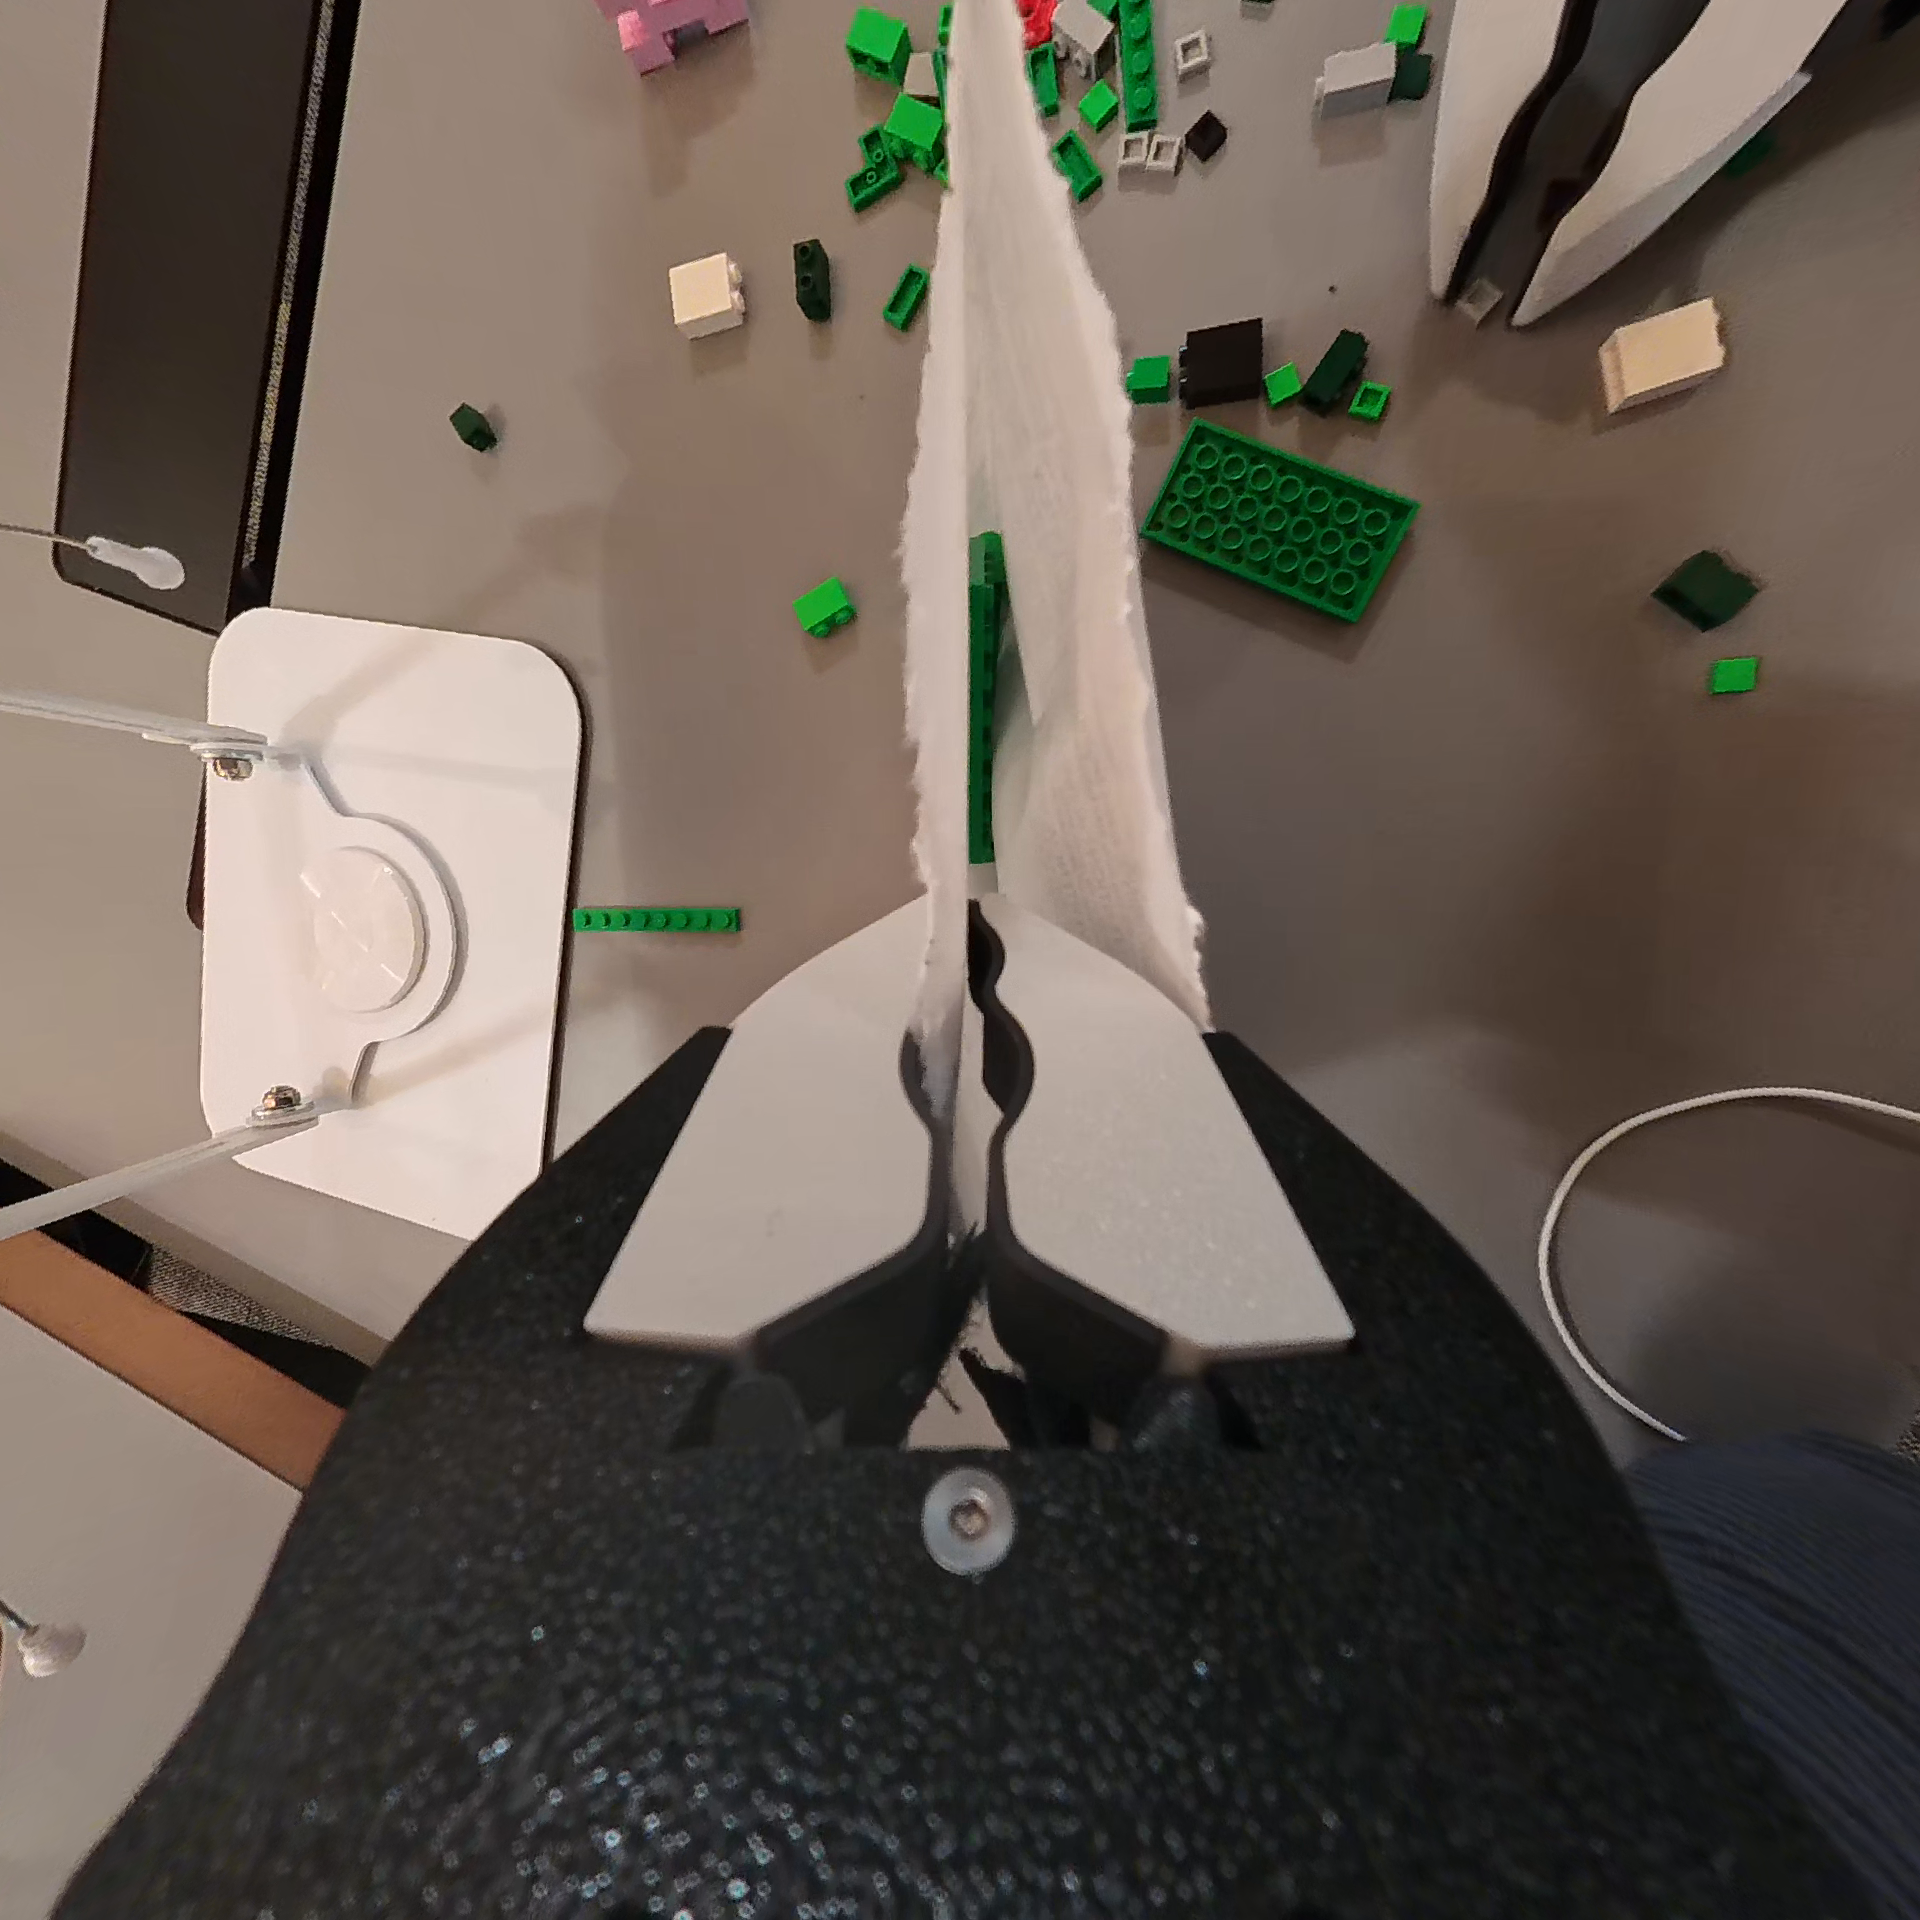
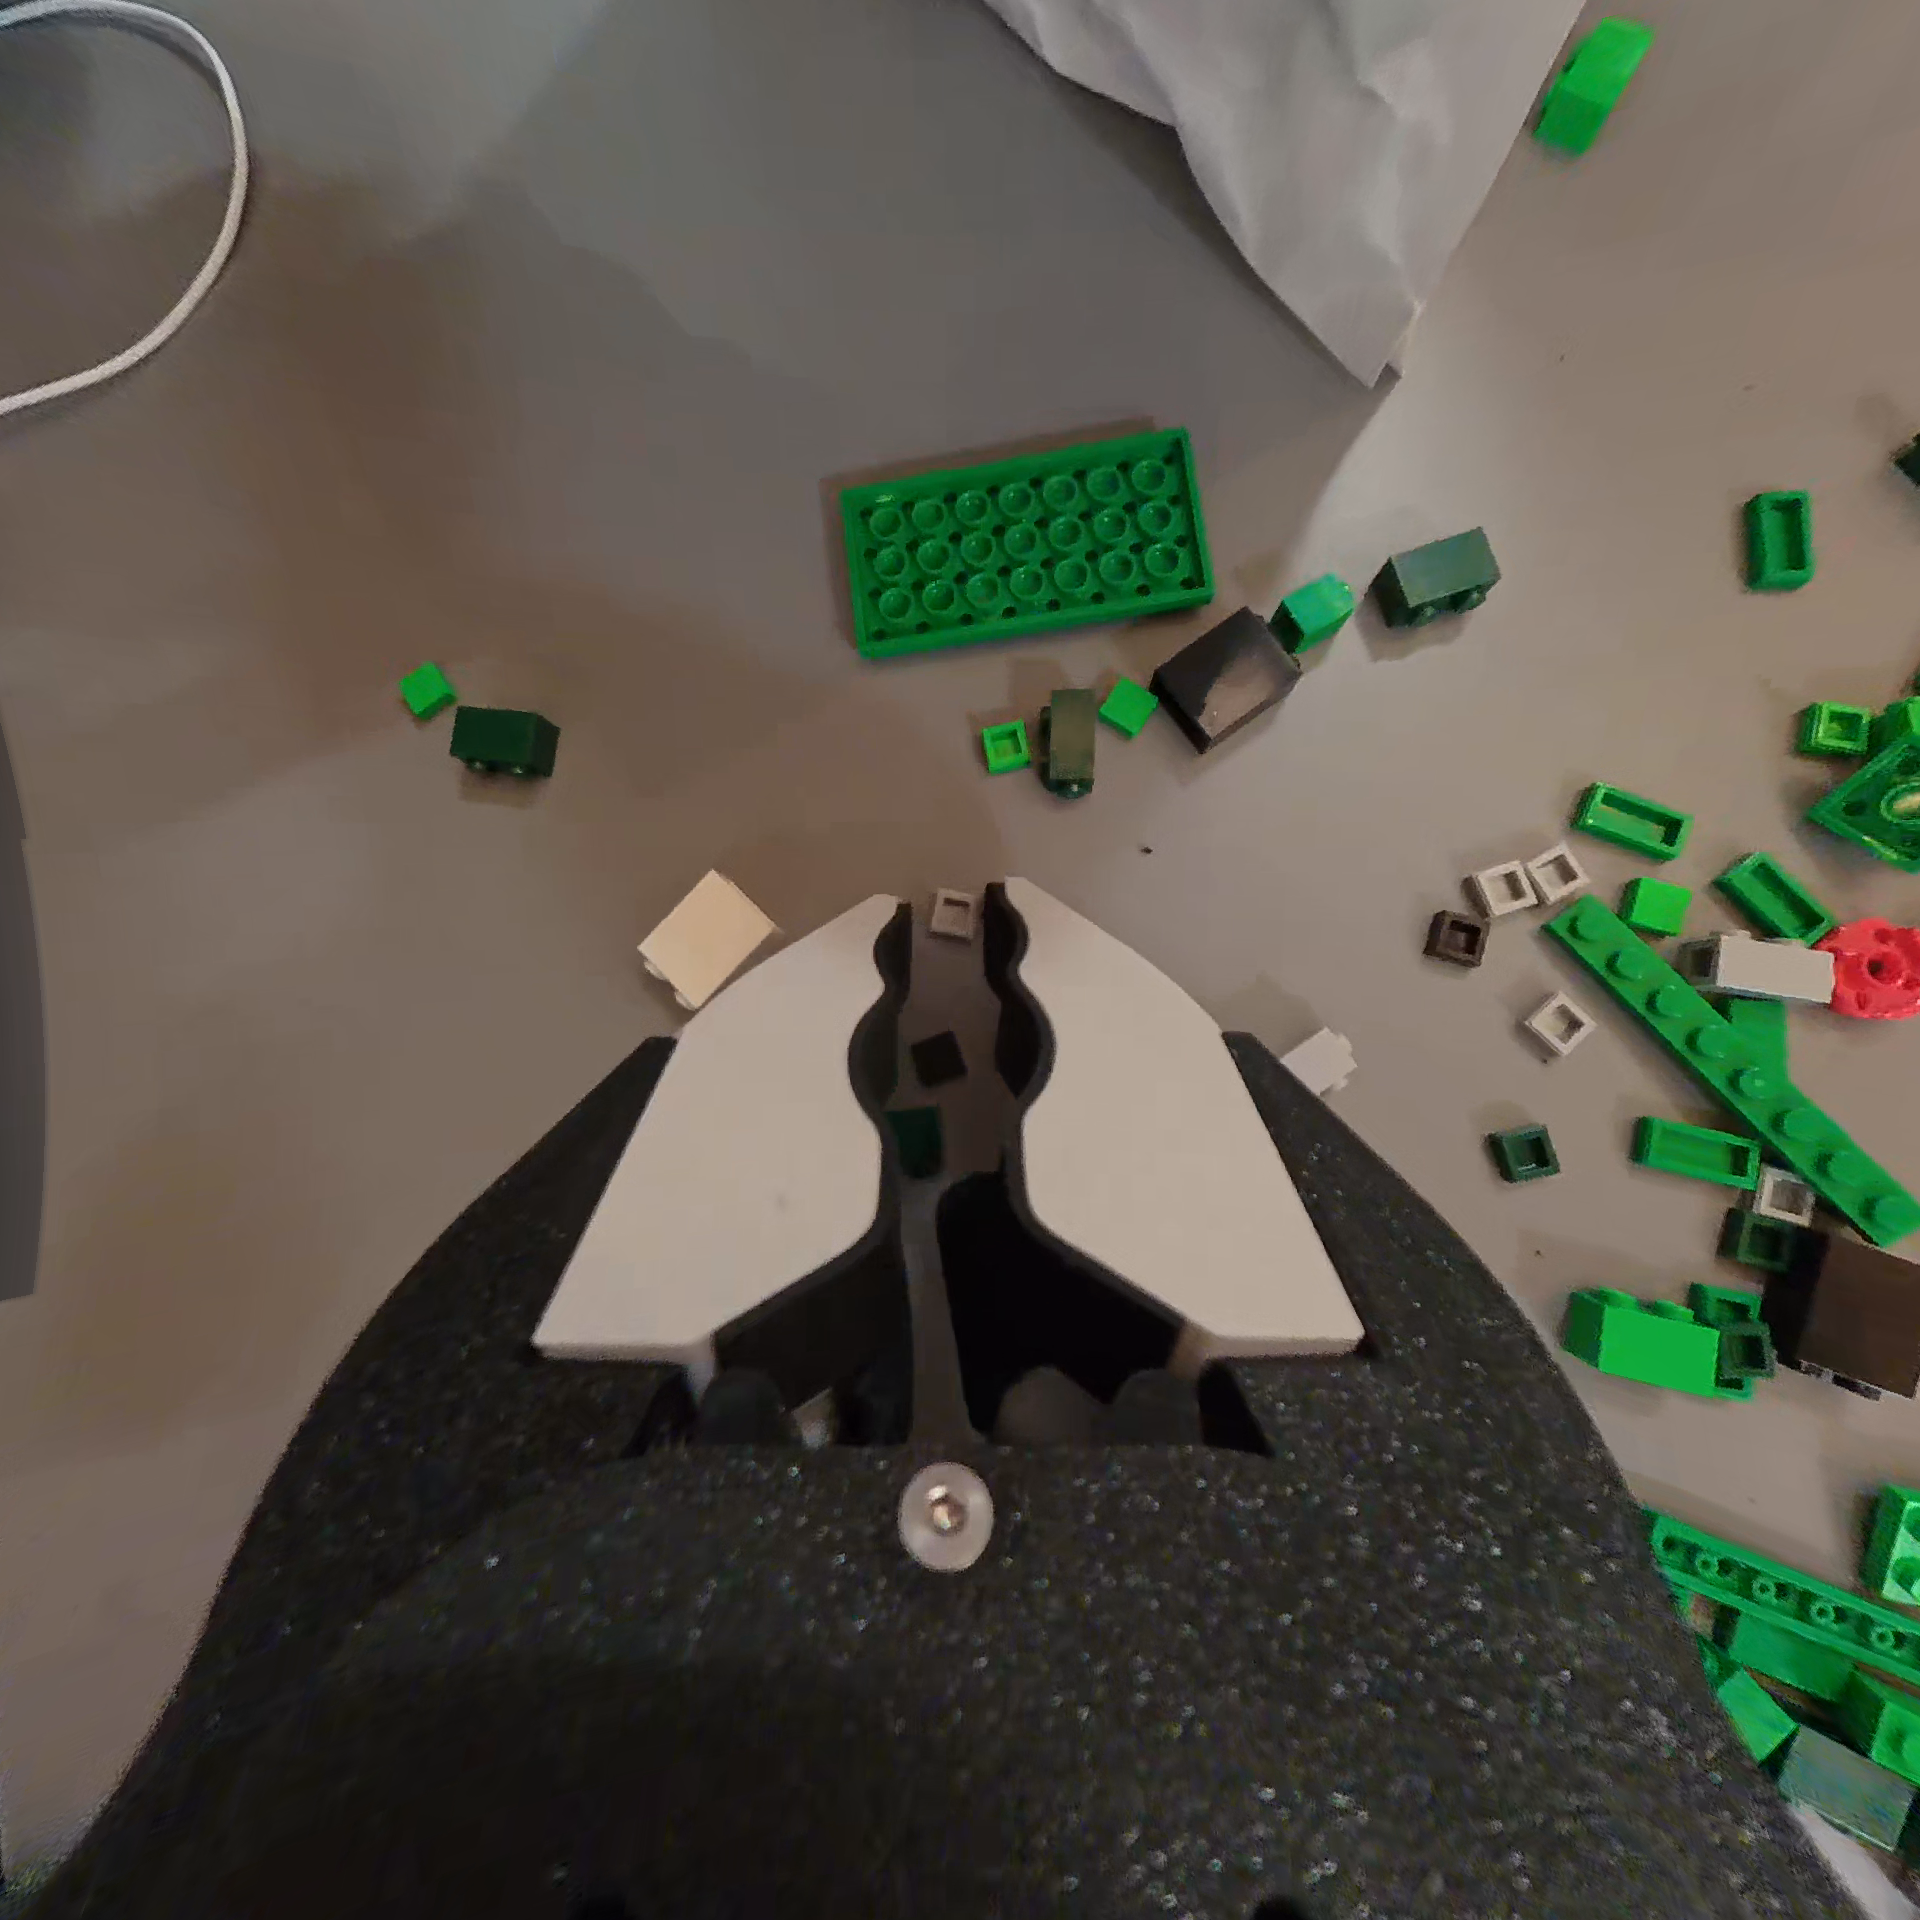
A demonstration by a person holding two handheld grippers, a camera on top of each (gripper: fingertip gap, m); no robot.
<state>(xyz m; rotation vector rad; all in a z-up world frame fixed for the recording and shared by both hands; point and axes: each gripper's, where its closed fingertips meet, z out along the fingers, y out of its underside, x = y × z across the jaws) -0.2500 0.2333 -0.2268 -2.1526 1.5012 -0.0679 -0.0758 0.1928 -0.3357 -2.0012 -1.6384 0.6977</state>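
My left gripper (image 1: 961, 914) is shut on a white paper towel (image 1: 1023, 436), which stretches away from the fingertips, taut, above the grey table. The towel also shows at the top of the right wrist view (image 2: 1320, 135). My right gripper (image 2: 948, 896) is low over the table, its jaws a narrow gap apart with a small grey square tile (image 2: 954, 914) pinched between the tips. It also shows in the left wrist view (image 1: 1486, 296) at the top right. A green studded plate (image 2: 1027, 542) lies ahead of it. A cream brick (image 2: 707, 937) lies beside its left finger.
Loose green, black, grey and cream bricks are scattered over the table (image 2: 520, 416), densest at the right (image 2: 1714, 1039). A white stand base (image 1: 384, 894) and a dark panel (image 1: 197, 291) are at the left. A white cable (image 2: 208, 260) loops nearby. The gap from one gripper's tips to the other's is roughly 20 cm. It is some 6 cm from my right tips to the green studded plate (image 2: 1027, 542). Look for it in the left wrist view (image 1: 1276, 510) too.
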